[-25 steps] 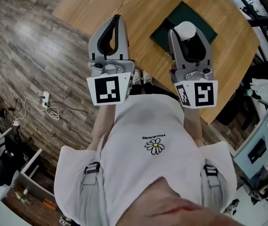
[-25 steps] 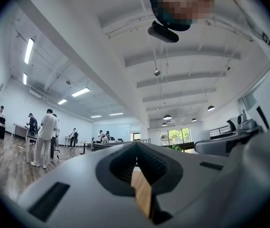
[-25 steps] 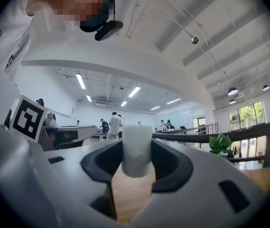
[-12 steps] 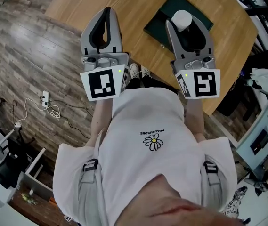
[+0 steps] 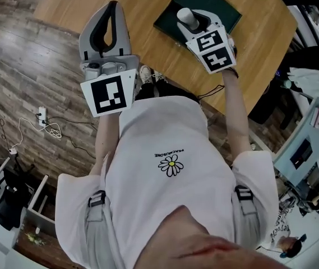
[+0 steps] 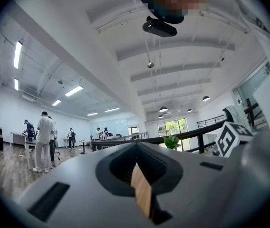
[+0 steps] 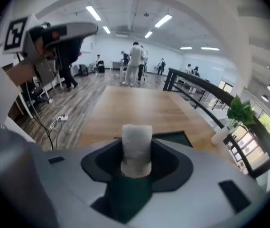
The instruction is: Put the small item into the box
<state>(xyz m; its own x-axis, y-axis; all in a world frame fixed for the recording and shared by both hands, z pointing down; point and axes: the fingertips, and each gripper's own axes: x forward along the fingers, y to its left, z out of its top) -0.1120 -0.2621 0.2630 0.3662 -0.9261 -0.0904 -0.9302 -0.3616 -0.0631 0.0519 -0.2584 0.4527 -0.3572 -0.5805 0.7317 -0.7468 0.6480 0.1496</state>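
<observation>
Far left, wood-plank floor (image 5: pixel 30 49) with a white power strip (image 5: pixel 40 116) and a loose cable on it. My white shirt (image 5: pixel 170 206) fills the near part of the head view.

Left gripper (image 5: pixel 112 7): it hangs over the near-left edge of the wooden table (image 5: pixel 148 55), partly out over the floor. Jaws are together, tips meeting. In its own view the left gripper (image 6: pixel 135 145) points out across the room, and nothing is held; only a sliver of table wood shows through the slot behind the tips.

Right gripper (image 5: pixel 194 22): tilted forward over the table, marker cube toward me. Its jaws are clamped on the small item (image 5: pixel 186 15), a pale upright cylinder. In its own view the right gripper (image 7: pixel 136 161) has the small item (image 7: pixel 136 141) standing between the black pads.

The box (image 5: pixel 215 7) is dark green, lies flat on the table, and sits directly under that grip. Its surface (image 7: pixel 175 137) shows below and beyond the item. I cannot tell whether the item touches it.

Far right, a green plant (image 7: pixel 241 110) stands beyond the table's right edge.
</observation>
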